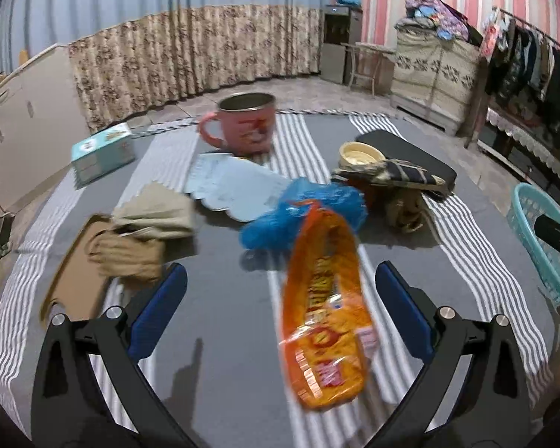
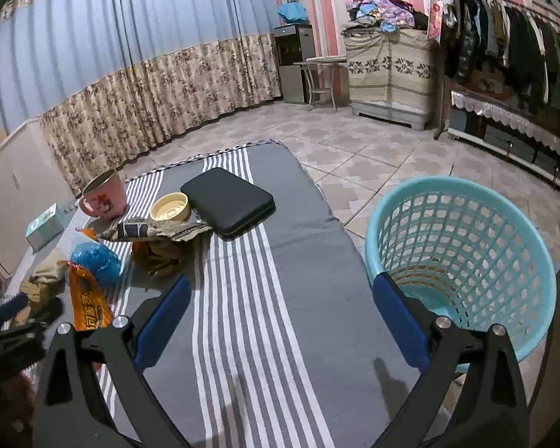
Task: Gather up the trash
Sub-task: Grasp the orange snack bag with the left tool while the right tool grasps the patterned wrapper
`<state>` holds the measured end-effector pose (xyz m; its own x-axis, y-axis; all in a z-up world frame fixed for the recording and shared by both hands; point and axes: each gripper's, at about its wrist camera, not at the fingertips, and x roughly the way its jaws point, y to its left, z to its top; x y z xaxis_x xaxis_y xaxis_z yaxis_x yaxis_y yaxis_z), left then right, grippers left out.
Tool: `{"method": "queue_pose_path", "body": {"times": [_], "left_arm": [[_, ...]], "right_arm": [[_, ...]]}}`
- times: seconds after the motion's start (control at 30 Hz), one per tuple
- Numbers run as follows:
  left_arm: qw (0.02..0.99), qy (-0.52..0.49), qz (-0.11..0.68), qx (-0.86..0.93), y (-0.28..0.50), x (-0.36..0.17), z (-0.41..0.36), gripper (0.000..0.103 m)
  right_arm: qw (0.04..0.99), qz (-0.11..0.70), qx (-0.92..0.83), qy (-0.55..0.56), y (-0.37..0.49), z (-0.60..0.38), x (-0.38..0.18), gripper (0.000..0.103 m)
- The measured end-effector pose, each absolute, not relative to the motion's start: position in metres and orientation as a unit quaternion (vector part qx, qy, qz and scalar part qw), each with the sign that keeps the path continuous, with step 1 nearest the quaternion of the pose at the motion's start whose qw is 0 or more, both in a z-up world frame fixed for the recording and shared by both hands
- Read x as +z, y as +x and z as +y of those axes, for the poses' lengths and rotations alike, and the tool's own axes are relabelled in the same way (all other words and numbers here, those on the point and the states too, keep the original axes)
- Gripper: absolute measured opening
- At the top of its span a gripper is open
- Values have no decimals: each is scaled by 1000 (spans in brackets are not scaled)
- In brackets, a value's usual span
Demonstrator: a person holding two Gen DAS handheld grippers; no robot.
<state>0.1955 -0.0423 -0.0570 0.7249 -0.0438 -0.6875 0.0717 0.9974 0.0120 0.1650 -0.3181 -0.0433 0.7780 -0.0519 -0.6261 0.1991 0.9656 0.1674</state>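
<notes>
The grey cloth with white stripes [image 2: 265,298] is carrying everything, and I am taking it as the landmark. Off its right edge the round turquoise plastic basket with holes [image 2: 463,246] is standing on the floor, and nothing is showing in the part of it I can see. Near the cloth's left side the long orange snack wrapper [image 1: 324,310] is lying flat, with the crumpled blue plastic bag [image 1: 302,216] touching its far end. The left gripper [image 1: 280,298] is hovering with fingers wide apart around the wrapper, holding nothing; the right gripper [image 2: 280,313] is also spread apart and empty over the cloth's middle. The thin wrapper may be slipping out of a shallow pinch, or the fingers may be catching the cloth or dragging the bag along.
</notes>
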Motion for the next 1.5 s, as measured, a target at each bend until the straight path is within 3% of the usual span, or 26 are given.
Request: {"method": "queue_pose_path", "body": {"times": [0.17, 0.27, 0.67, 0.73, 0.93, 1.23, 1.5], "left_arm": [[918, 39, 395, -31, 220, -66, -61, 97], [910, 34, 412, -28, 232, -74, -62, 92], [890, 21, 449, -76, 227, -83, -54, 29], [888, 16, 451, -86, 222, -80, -51, 12], [896, 16, 433, -101, 210, -68, -40, 5], [919, 7, 376, -118, 188, -21, -15, 4], [934, -12, 342, -105, 198, 11, 33, 4]], "right_arm": [[934, 330, -59, 121, 172, -323, -45, 96], [934, 335, -60, 111, 178, -321, -47, 96], [934, 345, -51, 83, 187, -311, -50, 96], [934, 346, -50, 78, 187, -309, -50, 96], [933, 351, -43, 69, 188, -303, -52, 96], [939, 338, -11, 65, 190, -282, -40, 96], [939, 343, 26, -5, 219, -222, -30, 96]]}}
